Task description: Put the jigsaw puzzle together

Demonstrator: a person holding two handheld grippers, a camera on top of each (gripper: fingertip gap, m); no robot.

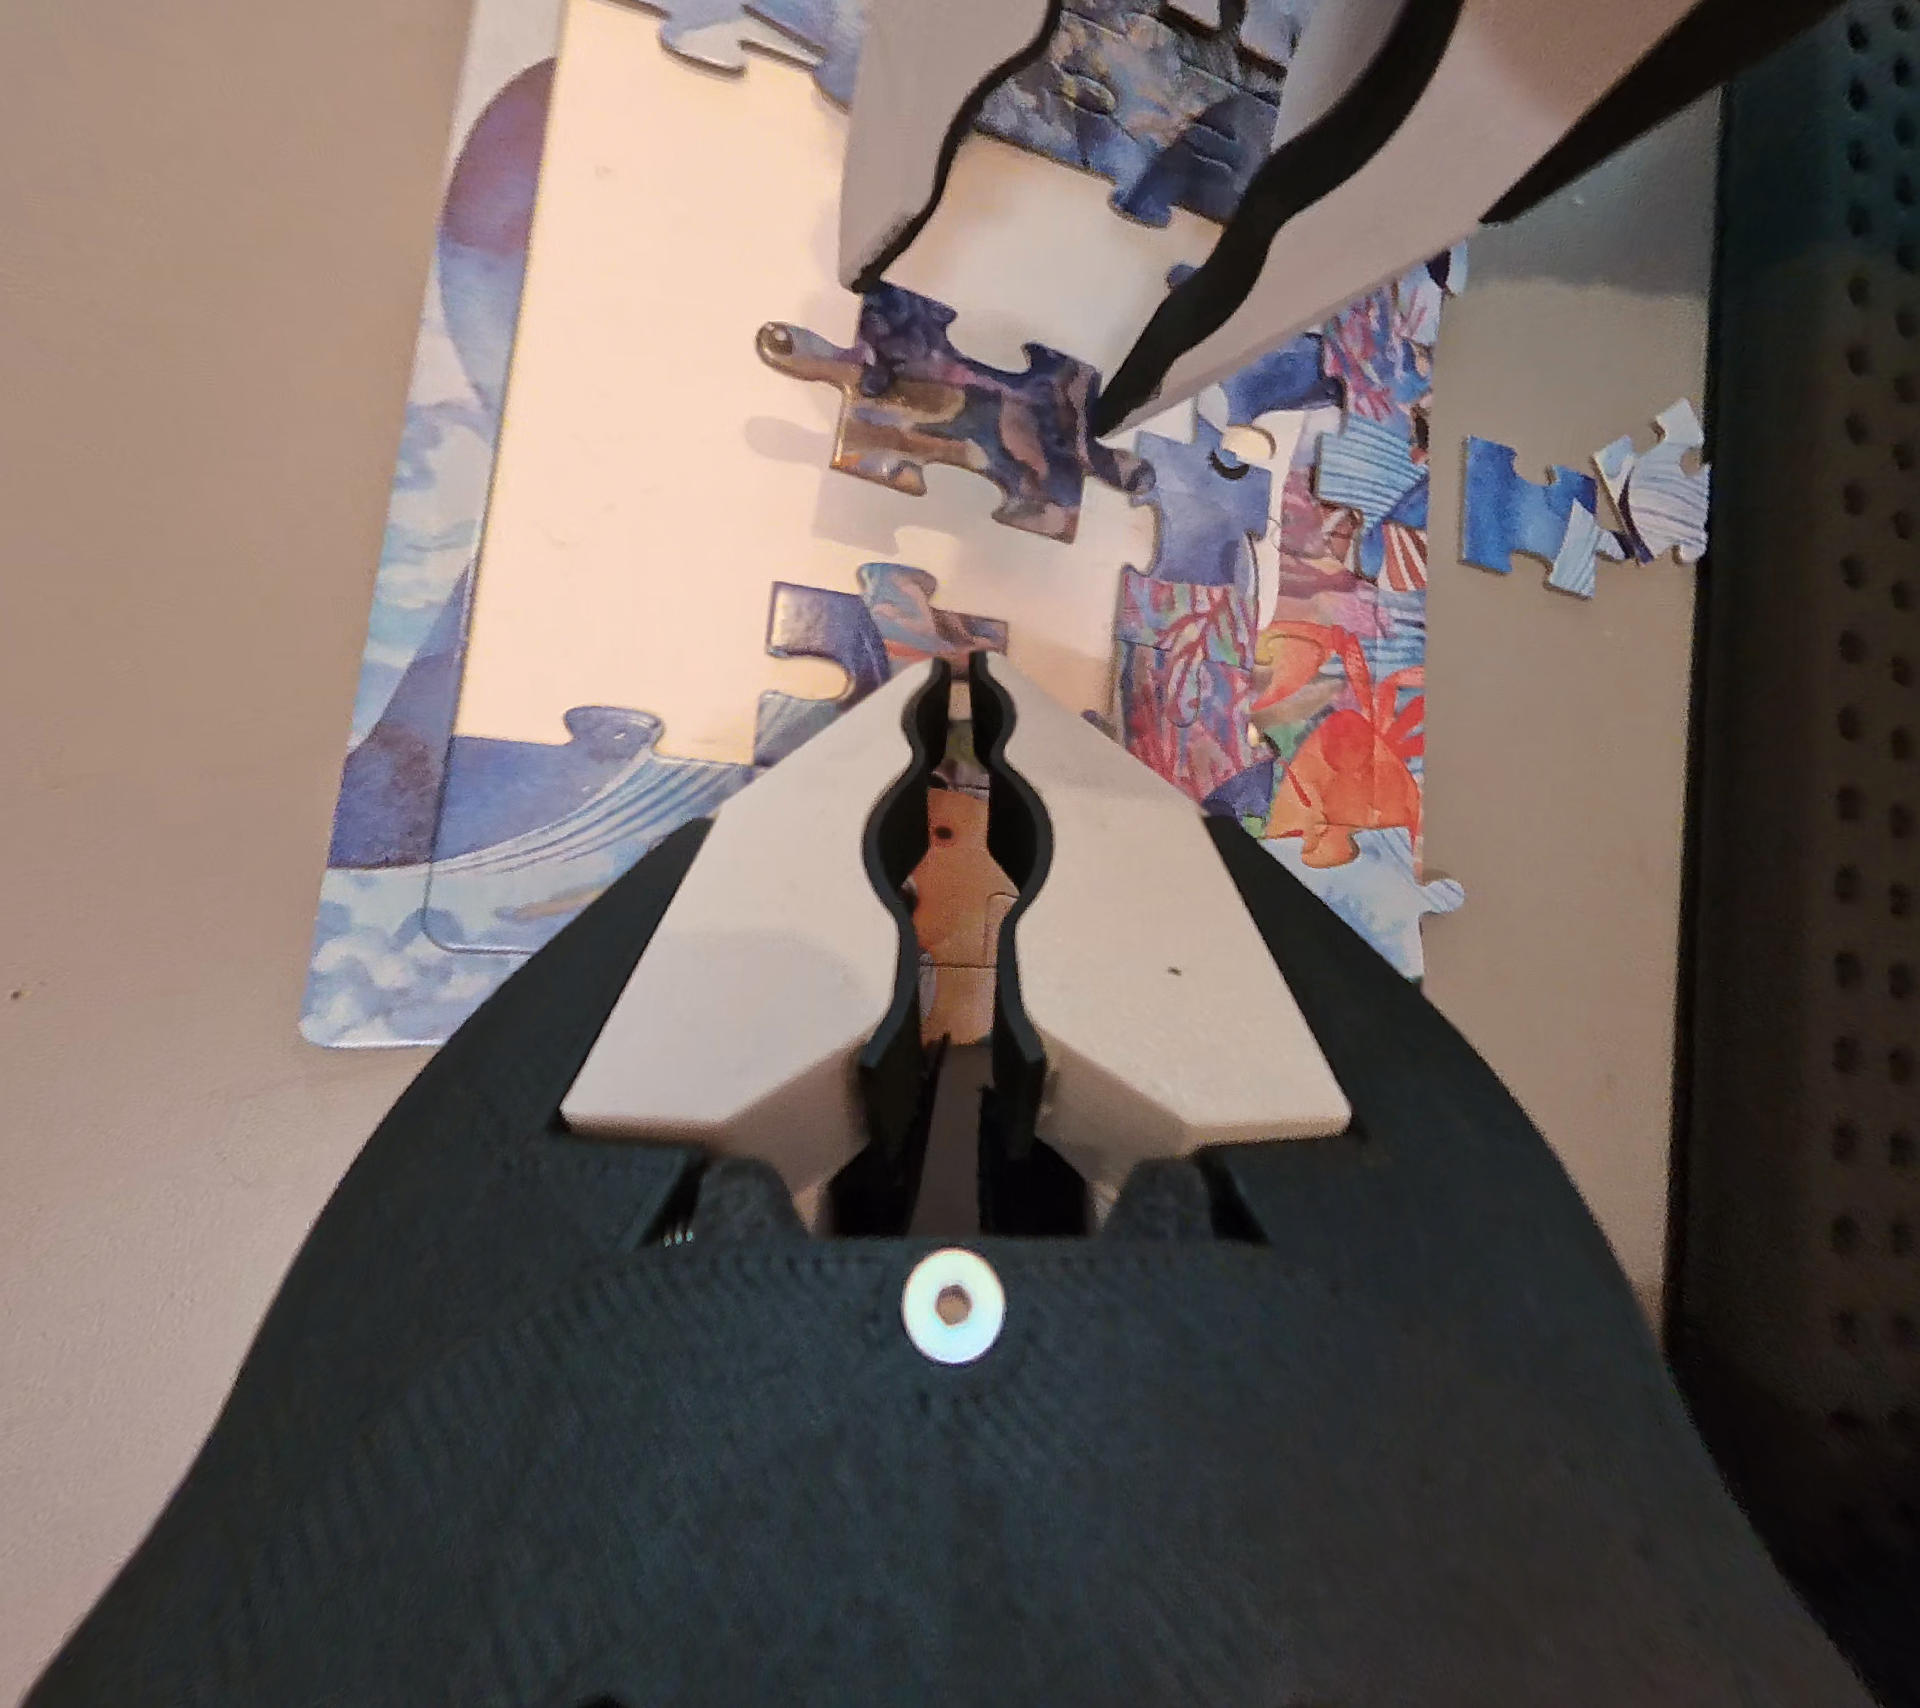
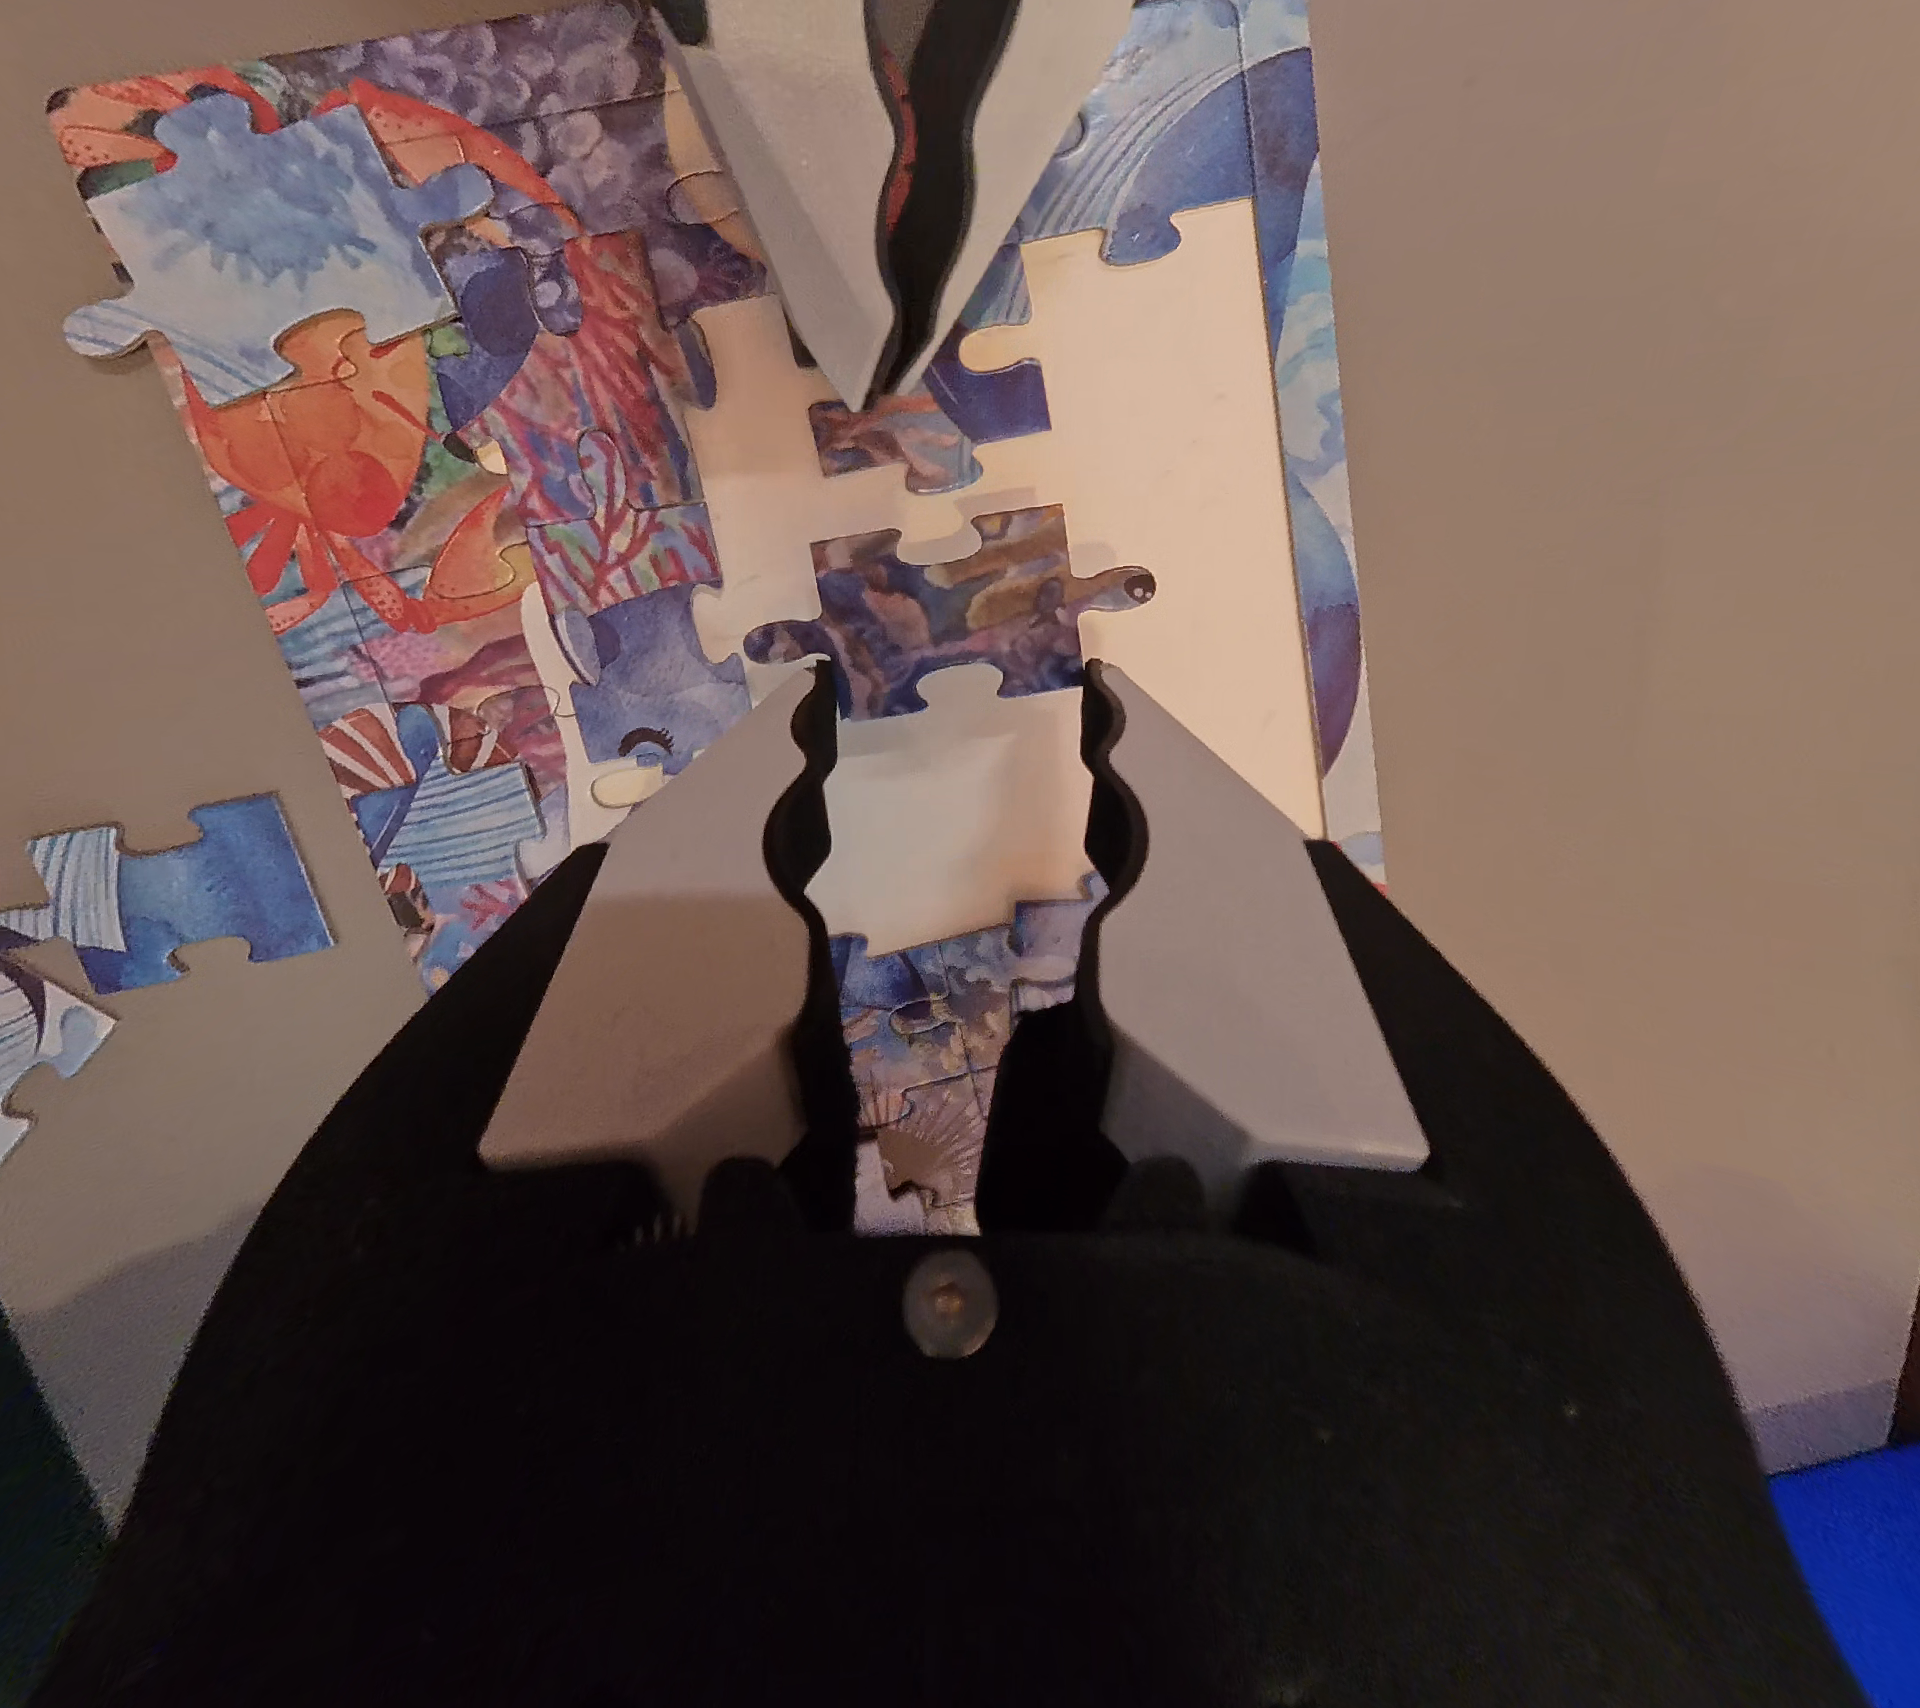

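The left hand-held gripper (image 1: 958,659), pressed together, pins one purple cardboard jigsaw piece (image 1: 914,614) steady; the right hand-held gripper (image 2: 956,671), spread, straddles a loose mottled piece (image 2: 951,614) for alignment.

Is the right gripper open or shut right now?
Open. The right gripper shows a wide gap between its fingertips, straddling the loose purple piece.

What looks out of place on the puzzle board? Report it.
A light blue piece lies loose on top of the finished crab section, overhanging the board's edge. A dark purple piece sits unjoined on the bare tray.
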